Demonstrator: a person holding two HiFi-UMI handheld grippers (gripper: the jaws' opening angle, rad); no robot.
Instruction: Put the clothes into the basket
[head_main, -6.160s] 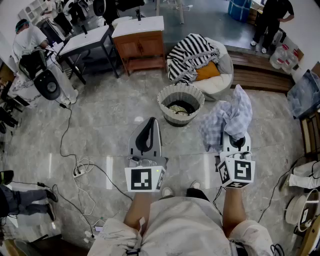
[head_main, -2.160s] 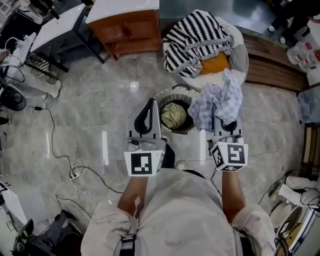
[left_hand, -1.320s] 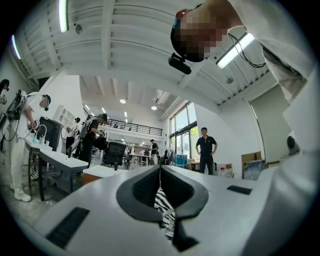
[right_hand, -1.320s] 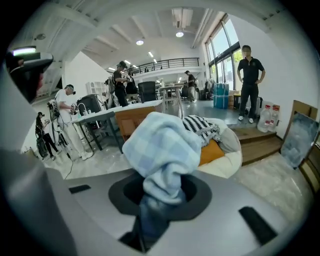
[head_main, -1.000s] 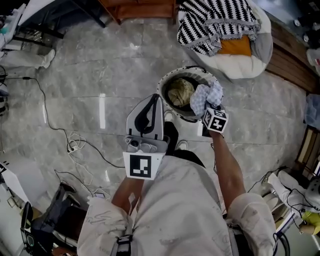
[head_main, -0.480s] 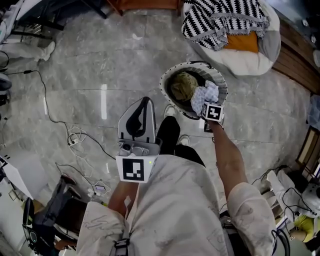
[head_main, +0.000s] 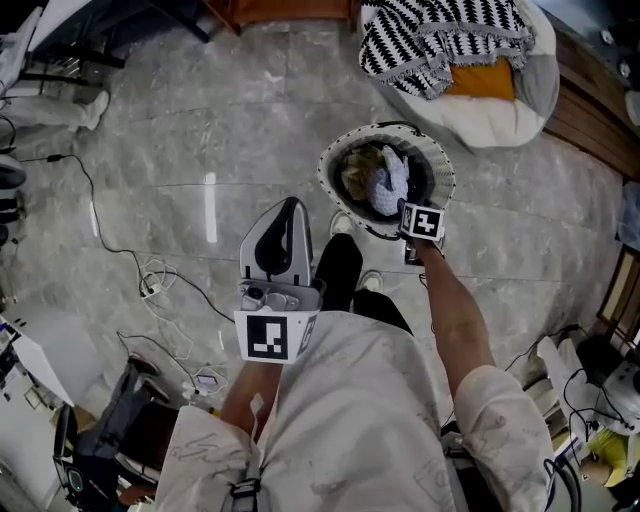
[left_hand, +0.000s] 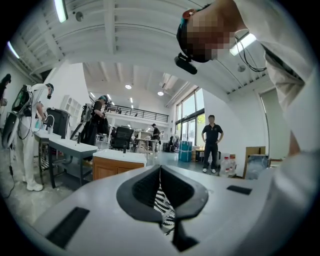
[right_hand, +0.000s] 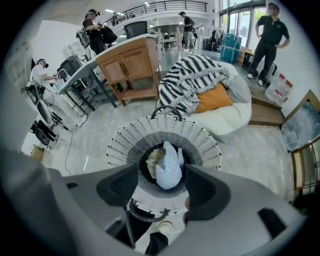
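A white wicker basket (head_main: 436, 170) (right_hand: 200, 145) stands on the floor in front of the person's feet. Inside it lie a yellowish garment (head_main: 352, 178) and a pale blue checked cloth (head_main: 387, 180) (right_hand: 169, 166). My right gripper (head_main: 408, 206) (right_hand: 161, 170) points steeply down over the basket's near rim. Its jaws are opening and stand wide, and the checked cloth lies below them, free of the pads. My left gripper (head_main: 289, 206) (left_hand: 160, 168) is held level to the left of the basket, shut and empty.
A white beanbag (head_main: 505, 120) with a black-and-white striped blanket (head_main: 440, 40) (right_hand: 192, 80) and an orange cushion (head_main: 482, 80) lies beyond the basket. Cables (head_main: 150, 285) trail on the floor at left. A wooden cabinet (right_hand: 127, 65), tables and standing people are further off.
The right gripper carried the checked cloth down to the basket, then its jaws spread and the cloth dropped inside beside the yellowish garment. The left gripper stayed shut and sank slightly.
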